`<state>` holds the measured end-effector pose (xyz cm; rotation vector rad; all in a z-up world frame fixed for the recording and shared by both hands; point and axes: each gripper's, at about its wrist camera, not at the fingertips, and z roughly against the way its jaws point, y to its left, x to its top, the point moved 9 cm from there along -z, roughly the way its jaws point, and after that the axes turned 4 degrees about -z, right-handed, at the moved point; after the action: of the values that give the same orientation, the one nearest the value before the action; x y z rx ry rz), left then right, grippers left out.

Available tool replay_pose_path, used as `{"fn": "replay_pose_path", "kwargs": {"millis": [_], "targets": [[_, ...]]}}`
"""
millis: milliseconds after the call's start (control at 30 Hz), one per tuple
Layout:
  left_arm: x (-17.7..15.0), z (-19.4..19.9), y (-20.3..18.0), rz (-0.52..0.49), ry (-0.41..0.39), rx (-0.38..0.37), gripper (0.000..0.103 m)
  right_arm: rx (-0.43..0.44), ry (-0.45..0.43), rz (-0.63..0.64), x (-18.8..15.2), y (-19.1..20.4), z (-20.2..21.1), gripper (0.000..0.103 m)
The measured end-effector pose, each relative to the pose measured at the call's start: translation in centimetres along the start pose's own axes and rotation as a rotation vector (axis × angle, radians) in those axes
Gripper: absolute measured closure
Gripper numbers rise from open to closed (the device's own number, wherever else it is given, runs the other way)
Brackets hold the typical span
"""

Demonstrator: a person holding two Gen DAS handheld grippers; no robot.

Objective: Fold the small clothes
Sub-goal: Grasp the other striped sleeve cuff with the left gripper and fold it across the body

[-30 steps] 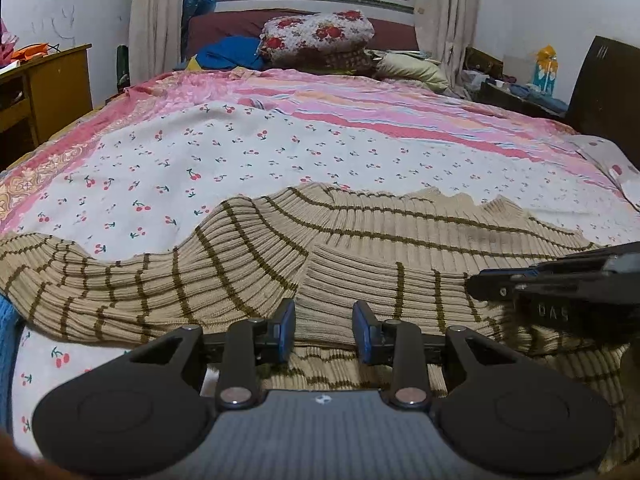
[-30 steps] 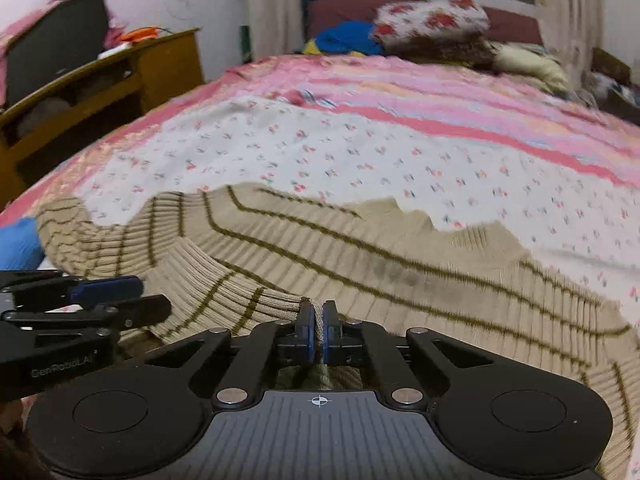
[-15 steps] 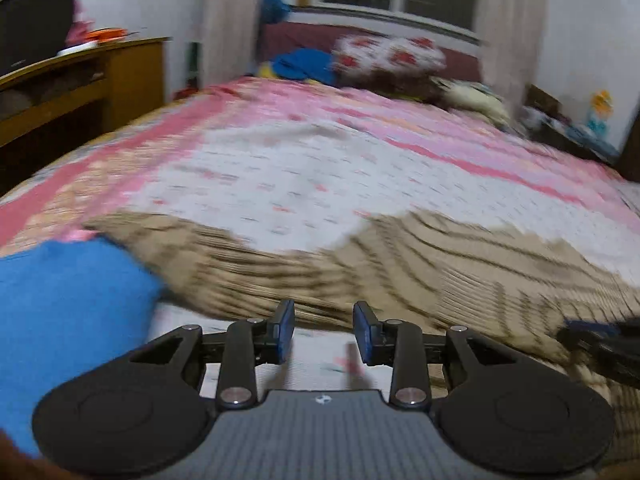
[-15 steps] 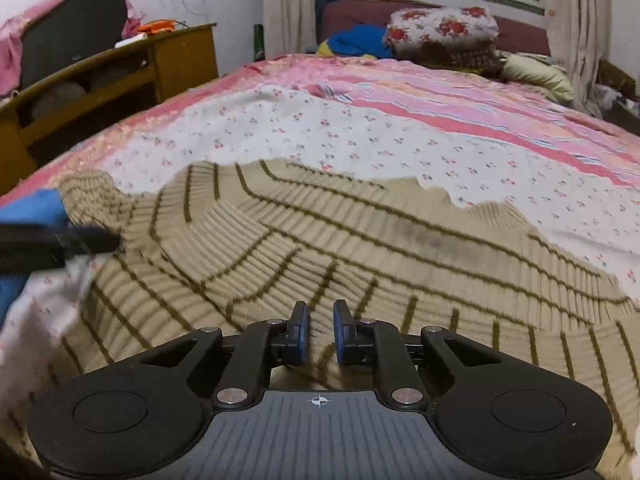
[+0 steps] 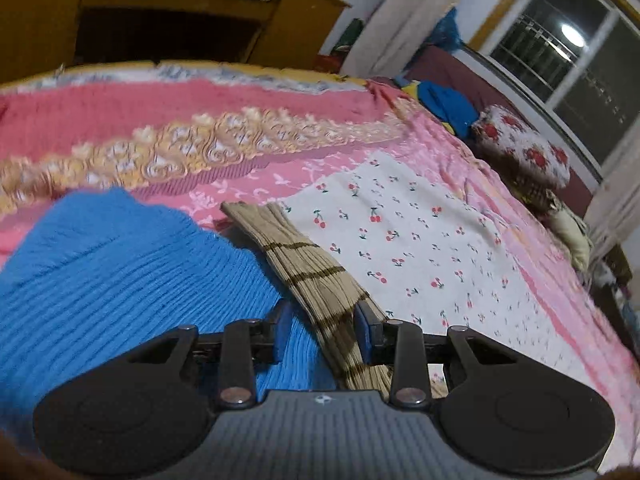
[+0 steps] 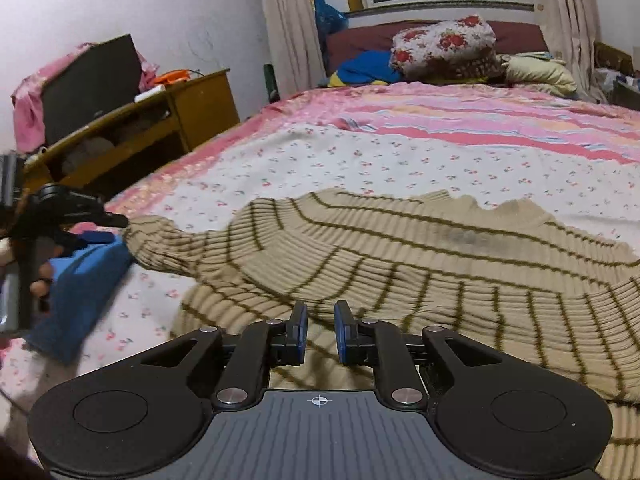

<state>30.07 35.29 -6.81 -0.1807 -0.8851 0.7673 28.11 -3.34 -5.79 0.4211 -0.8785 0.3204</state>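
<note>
A beige sweater with brown stripes lies spread on the bed, its left sleeve stretched out to the left. My left gripper is open above that sleeve, which runs between its fingers and lies beside a blue knit garment. The left gripper also shows at the left edge of the right wrist view, over the blue garment. My right gripper is open and empty, low over the sweater's body.
The bed has a white cherry-print sheet with pink borders. Pillows and a blue cloth lie at the headboard. A wooden desk stands left of the bed, with a dark screen on it.
My left gripper swung left from the sweater's body to the sleeve end and the blue garment. My right gripper opened from shut and let go of the sweater.
</note>
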Motion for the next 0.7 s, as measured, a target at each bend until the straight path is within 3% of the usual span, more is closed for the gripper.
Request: {"fn": "replay_pose_path", "kwargs": {"millis": [267, 300, 400, 467, 600, 700], "targets": [[0.3, -1.9, -0.4, 0.045, -0.017, 0.025, 0.055, 0.019, -0.008, -0.031, 0.1, 0.7, 0.3, 0.086], [0.4, -2.0, -0.4, 0.038, -0.021, 0.033, 0.057, 0.020, -0.009, -0.033, 0.0, 0.7, 0.3, 0.086], [0.6, -1.9, -1.0, 0.008, -0.030, 0.048, 0.077, 0.018, -0.014, -0.036, 0.0, 0.7, 0.5, 0.086], [0.6, -1.2, -1.9, -0.013, -0.038, 0.010, 0.088, 0.019, -0.024, -0.049, 0.1, 0.5, 1.0, 0.086], [-0.2, 1.0, -6.4, -0.110, -0.050, -0.098, 0.089, 0.017, -0.046, -0.081, 0.2, -0.4, 2.4, 0.086], [-1.8, 3.1, -11.6, -0.207, -0.042, -0.228, 0.089, 0.000, -0.057, -0.105, 0.0, -1.4, 3.4, 0.086]]}}
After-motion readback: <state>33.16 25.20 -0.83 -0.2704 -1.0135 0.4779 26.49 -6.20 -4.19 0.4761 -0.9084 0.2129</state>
